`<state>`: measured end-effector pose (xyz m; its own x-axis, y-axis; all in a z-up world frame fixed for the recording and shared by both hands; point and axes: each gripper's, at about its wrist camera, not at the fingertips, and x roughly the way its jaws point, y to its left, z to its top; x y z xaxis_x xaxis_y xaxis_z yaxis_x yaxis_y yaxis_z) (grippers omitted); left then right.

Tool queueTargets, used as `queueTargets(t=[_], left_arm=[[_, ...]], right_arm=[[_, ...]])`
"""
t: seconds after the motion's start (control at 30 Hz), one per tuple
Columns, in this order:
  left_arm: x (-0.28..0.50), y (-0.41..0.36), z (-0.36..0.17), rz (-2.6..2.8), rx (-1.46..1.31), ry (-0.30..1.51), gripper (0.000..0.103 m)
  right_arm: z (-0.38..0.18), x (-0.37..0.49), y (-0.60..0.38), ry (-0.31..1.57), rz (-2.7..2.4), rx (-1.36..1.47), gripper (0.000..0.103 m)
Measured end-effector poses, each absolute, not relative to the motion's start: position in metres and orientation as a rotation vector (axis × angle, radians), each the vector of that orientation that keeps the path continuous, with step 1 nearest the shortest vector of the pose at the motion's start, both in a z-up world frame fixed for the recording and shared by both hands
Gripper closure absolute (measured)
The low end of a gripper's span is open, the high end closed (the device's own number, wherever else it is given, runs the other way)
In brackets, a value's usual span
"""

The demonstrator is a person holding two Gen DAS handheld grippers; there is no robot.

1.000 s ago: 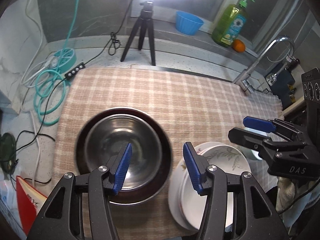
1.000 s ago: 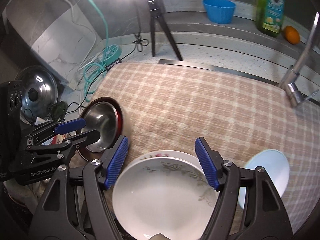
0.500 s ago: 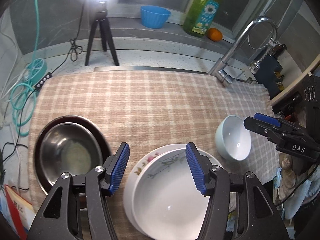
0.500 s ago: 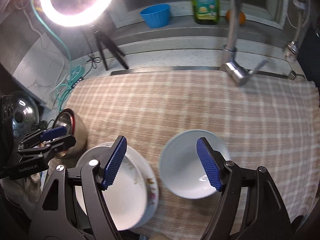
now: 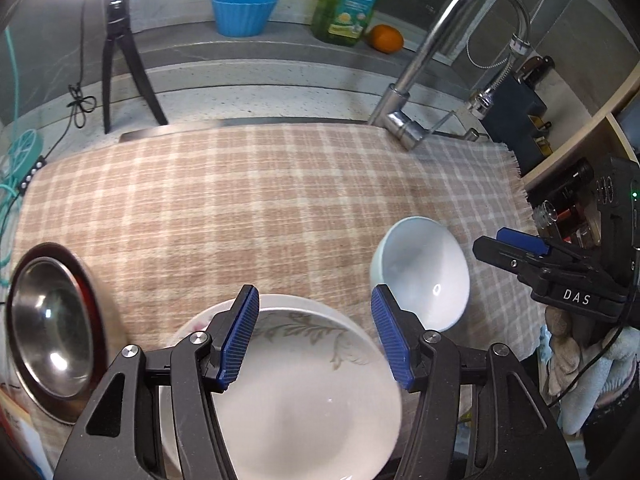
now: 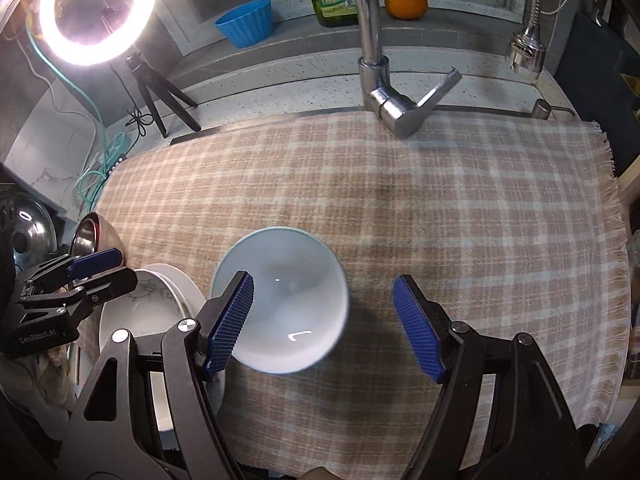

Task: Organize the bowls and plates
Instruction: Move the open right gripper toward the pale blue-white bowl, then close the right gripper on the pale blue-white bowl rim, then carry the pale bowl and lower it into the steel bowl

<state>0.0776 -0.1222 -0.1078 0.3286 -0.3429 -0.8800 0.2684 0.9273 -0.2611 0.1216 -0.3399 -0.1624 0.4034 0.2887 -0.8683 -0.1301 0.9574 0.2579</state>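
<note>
A checked cloth [image 6: 440,208] covers the surface below a faucet [image 6: 384,92] and ring light [image 6: 92,8]. The left gripper [image 5: 316,336] hangs spread wide above the stacked white plates [image 5: 304,392], the steel bowl [image 5: 52,328] to their left. The right gripper [image 6: 324,320], jaws apart and holding nothing, hovers over the white bowl [image 6: 288,292], which stands just right of the plates.

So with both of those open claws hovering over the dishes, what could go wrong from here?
1. The right hand-held gripper sits off-centre over the white bowl; one finger might clip the rim and tip it.
2. The white plates are stacked near the cloth's front edge, so a nudge from the left hand-held gripper could push them off.
3. The steel bowl is close and could get knocked.
</note>
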Motion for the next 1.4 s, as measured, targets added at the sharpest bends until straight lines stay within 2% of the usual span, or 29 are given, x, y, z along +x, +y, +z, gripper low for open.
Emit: queueTargets(t=[0.33,0.47,0.8,0.93,1.0,1.17,1.4], left_arm=[[0.078,-0.165,-0.127,-0.452,-0.06,1.211,0.048],[0.079,-0.173,-0.134,-0.455,-0.058,1.227,0.062],[0.083,-0.18,-0.149,-0.434,-0.064,1.26,0.083],[0.085,-0.18,-0.153,-0.427,-0.068,1.269,0.086],[0.086,-0.18,-0.154,-0.425,-0.073,1.274,0.086],[0.088,-0.182,-0.157,-0.436,-0.083,1.289,0.091],[0.09,-0.186,-0.159,-0.444,-0.073,1.293,0.093]], right_arm=[[-0.176,0.115,-0.353,1.146,0.295,0.151,0.028],[-0.181,0.114,-0.352,1.155,0.318,0.142,0.03],[-0.202,0.121,-0.353,1.223,0.359,0.164,0.066],[-0.208,0.122,-0.351,1.239,0.373,0.168,0.07],[-0.21,0.122,-0.35,1.246,0.375,0.17,0.077],[-0.213,0.124,-0.346,1.259,0.385,0.173,0.087],[-0.213,0.125,-0.343,1.263,0.376,0.177,0.09]])
